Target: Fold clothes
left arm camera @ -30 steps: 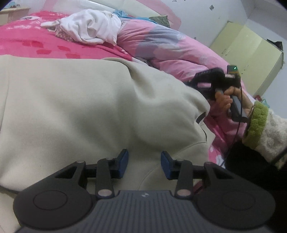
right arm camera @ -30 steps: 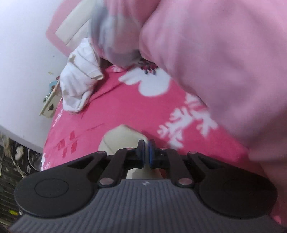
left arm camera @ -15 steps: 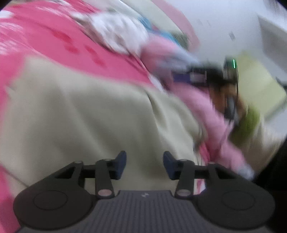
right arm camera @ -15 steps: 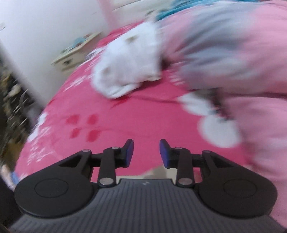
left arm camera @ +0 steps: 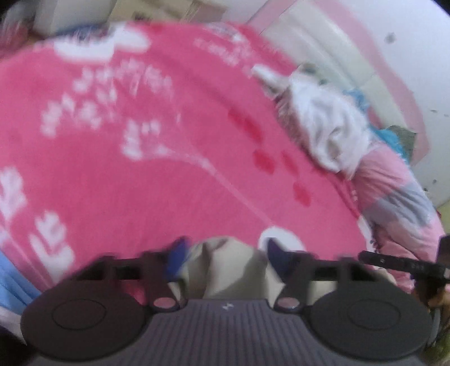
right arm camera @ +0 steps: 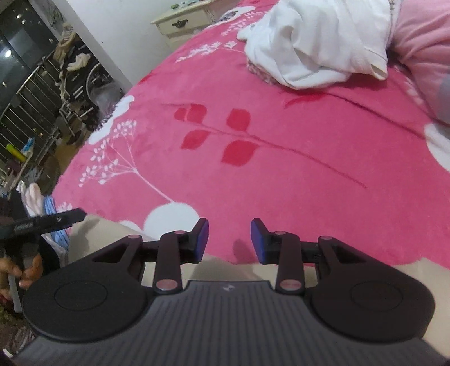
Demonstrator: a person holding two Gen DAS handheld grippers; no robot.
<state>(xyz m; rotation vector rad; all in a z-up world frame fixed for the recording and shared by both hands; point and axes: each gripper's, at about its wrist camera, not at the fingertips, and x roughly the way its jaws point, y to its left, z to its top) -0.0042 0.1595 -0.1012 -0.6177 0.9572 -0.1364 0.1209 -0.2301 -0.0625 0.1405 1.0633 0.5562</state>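
Note:
A beige garment (left arm camera: 225, 270) lies on the pink bed cover at the near edge of both views, mostly hidden under the grippers; it also shows in the right wrist view (right arm camera: 222, 269). My left gripper (left arm camera: 225, 250) is open over a raised fold of it, in a blurred frame. My right gripper (right arm camera: 229, 239) is open and empty just above the garment's far edge. The left gripper's finger (right arm camera: 56, 219) reaches in at the left of the right wrist view. The right gripper's finger (left arm camera: 393, 261) shows at the right of the left wrist view.
The pink floral bed cover (right arm camera: 253, 146) fills the middle. A crumpled white garment (right arm camera: 317, 42) lies at the far side beside a pink quilt (right arm camera: 422, 42). A cream nightstand (right arm camera: 182, 22) and a metal rack (right arm camera: 42, 93) stand beyond the bed's left edge.
My right gripper has opened and let go of the beige cloth, then swung toward the open bed. My left gripper stayed open and swung from the broad garment to its edge.

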